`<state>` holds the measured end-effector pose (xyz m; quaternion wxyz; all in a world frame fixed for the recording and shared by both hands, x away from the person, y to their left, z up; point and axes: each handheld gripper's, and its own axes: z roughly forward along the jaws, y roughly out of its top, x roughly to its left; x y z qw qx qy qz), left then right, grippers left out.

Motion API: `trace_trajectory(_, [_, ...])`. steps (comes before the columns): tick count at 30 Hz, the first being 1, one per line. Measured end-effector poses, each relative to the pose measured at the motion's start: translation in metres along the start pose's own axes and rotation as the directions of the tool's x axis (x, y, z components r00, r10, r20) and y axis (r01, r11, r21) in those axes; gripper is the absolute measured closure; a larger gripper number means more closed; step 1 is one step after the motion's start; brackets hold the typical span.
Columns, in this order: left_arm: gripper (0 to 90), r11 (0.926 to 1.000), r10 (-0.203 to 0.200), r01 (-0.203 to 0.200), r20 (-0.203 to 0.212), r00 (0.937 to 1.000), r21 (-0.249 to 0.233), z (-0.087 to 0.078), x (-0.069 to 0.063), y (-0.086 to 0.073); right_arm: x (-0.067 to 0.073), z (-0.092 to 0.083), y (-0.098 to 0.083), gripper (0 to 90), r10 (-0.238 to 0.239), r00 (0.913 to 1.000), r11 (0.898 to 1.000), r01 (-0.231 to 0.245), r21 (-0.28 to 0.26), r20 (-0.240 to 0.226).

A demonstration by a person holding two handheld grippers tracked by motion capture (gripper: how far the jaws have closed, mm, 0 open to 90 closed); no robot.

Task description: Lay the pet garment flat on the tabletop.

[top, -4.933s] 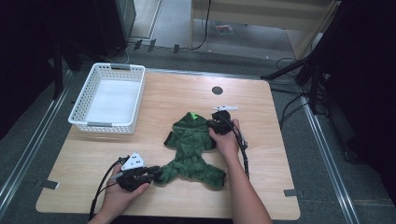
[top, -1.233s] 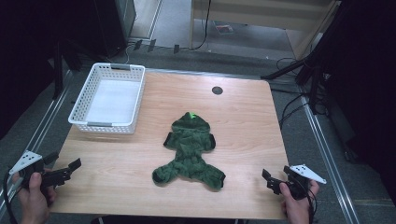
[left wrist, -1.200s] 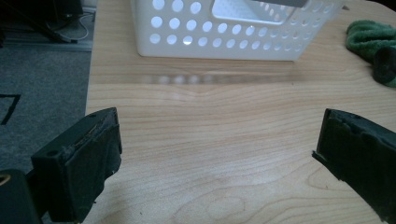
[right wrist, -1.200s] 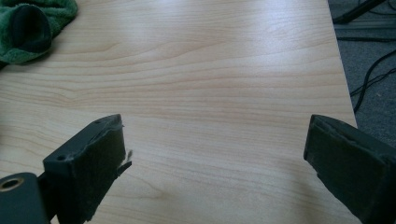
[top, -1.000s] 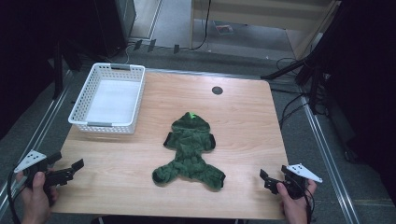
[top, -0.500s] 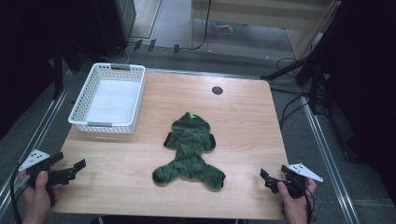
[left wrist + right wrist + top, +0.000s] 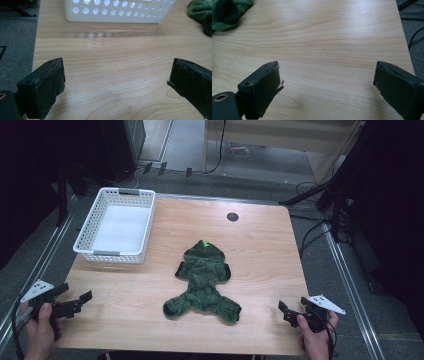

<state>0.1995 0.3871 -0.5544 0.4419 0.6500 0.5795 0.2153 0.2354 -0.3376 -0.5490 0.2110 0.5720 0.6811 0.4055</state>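
Observation:
A dark green fleece garment (image 7: 202,281) with a hood and bright green tag lies spread flat in the middle of the wooden table (image 7: 265,245). My left gripper (image 7: 75,295) hovers at the table's near left corner, jaws wide apart over bare wood, well left of the garment. In the left gripper view, the left gripper (image 7: 117,75) holds nothing, and the garment (image 7: 203,12) peeks in at the top right. My right gripper (image 7: 285,311) is open at the near right corner. In the right gripper view, the right gripper (image 7: 327,77) is empty, with a garment leg (image 7: 228,10) at top left.
A white perforated basket (image 7: 117,225) stands at the back left of the table, and its side wall (image 7: 117,10) faces the left gripper. A small black round hole (image 7: 232,216) sits near the far edge. Cables and dark stands surround the table on the floor.
Several seconds ago both grippers were on the garment; they have let go and drawn back to the near corners. Over the last second the left gripper crept slightly inward.

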Motion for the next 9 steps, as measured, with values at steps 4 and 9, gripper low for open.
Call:
trace_trajectory(4, [0.4,1.0,0.001,-0.001,0.001,1.0,0.002,0.0001,0.0,0.0,0.0,0.0001,0.0,6.9,-0.001,1.0,1.0,0.001,0.0,0.0])
trace_trajectory(9, [0.4,1.0,0.003,-0.003,0.002,1.0,0.005,0.0004,0.0,0.0002,-0.0001,0.0002,0.0001,6.9,-0.002,1.0,1.0,0.002,0.002,-0.001])
